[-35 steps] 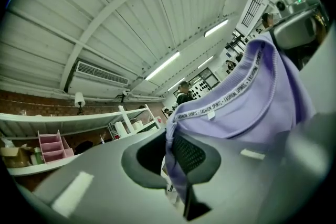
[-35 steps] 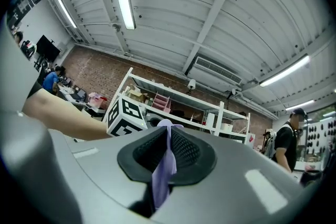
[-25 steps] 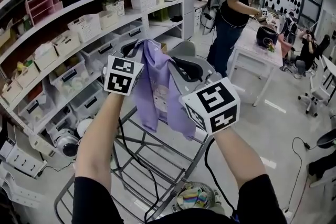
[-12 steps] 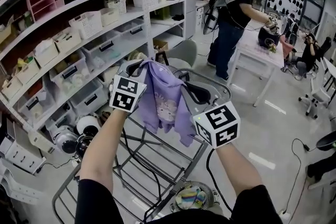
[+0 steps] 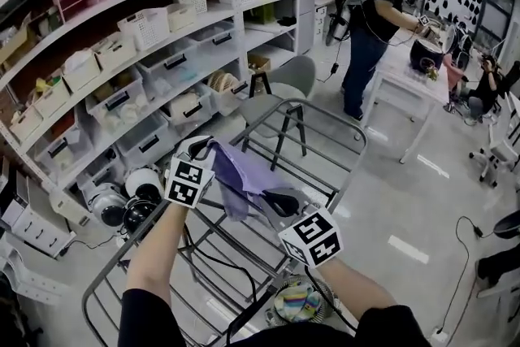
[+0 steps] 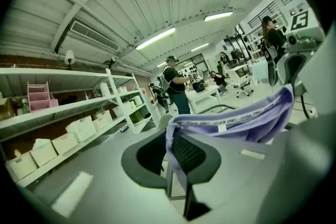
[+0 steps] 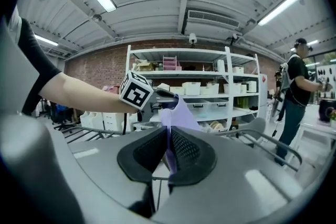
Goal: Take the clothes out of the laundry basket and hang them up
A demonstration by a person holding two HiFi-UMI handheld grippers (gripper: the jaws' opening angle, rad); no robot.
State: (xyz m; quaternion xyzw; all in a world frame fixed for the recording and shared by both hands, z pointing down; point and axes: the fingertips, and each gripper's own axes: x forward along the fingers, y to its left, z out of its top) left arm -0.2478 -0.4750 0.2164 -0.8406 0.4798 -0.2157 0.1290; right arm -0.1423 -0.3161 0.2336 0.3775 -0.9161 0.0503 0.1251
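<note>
A lilac garment [image 5: 244, 179] hangs stretched between my two grippers, low over the grey metal drying rack [image 5: 325, 122]. My left gripper [image 5: 207, 149] is shut on one end of its printed waistband [image 6: 231, 124], and my right gripper [image 5: 280, 203] is shut on the other end. In the left gripper view the cloth [image 6: 173, 136] is pinched between the black pads. In the right gripper view a fold of the garment [image 7: 169, 152] runs down between the shut pads, and the left gripper's marker cube [image 7: 136, 91] shows beyond. No laundry basket is in view.
White shelves [image 5: 122, 53] with storage bins line the left. A grey chair [image 5: 280, 89] stands behind the rack. A person [image 5: 374, 28] works at a white table [image 5: 406, 69] at the back right. A small fan [image 5: 296, 305] lies on the floor near me.
Both grippers have dropped from chest height to just above the rack, carrying the lilac garment down with them. The garment now spreads flatter between them. The grips have not changed.
</note>
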